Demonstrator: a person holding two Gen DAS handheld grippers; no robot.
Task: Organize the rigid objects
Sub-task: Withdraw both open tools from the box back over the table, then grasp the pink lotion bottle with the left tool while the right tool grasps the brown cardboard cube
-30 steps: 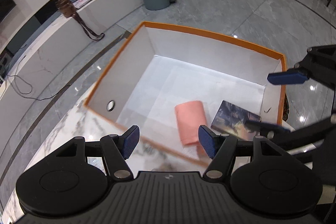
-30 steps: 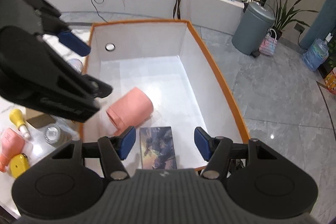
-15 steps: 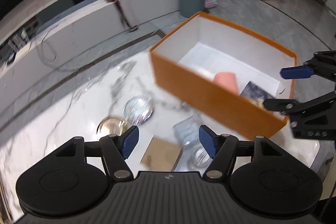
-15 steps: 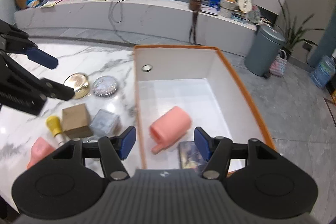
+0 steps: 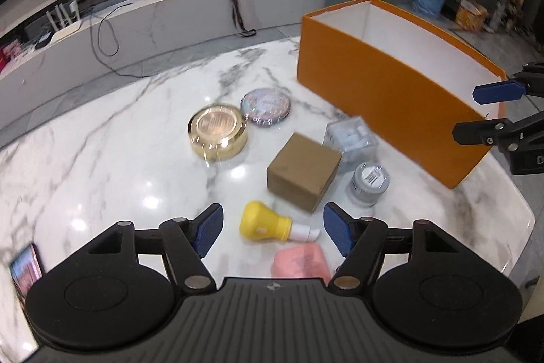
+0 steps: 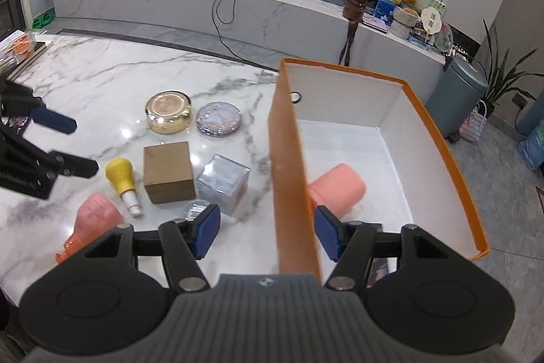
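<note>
Left gripper (image 5: 273, 230), jaws just been opening and empty, hovers over the yellow bottle (image 5: 263, 223), while the right gripper (image 6: 266, 231) straddles the orange box (image 6: 289, 179) wall, open, gripping nothing.

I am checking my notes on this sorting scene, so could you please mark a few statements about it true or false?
1. A pink cup lies on its side inside the orange box. True.
2. The left gripper holds the yellow bottle. False: its jaws are open and have just been opening, empty.
3. The gold tin sits inside the box. False: it is on the marble table.
4. The brown cardboard cube stands beside a clear cube. True.
</note>
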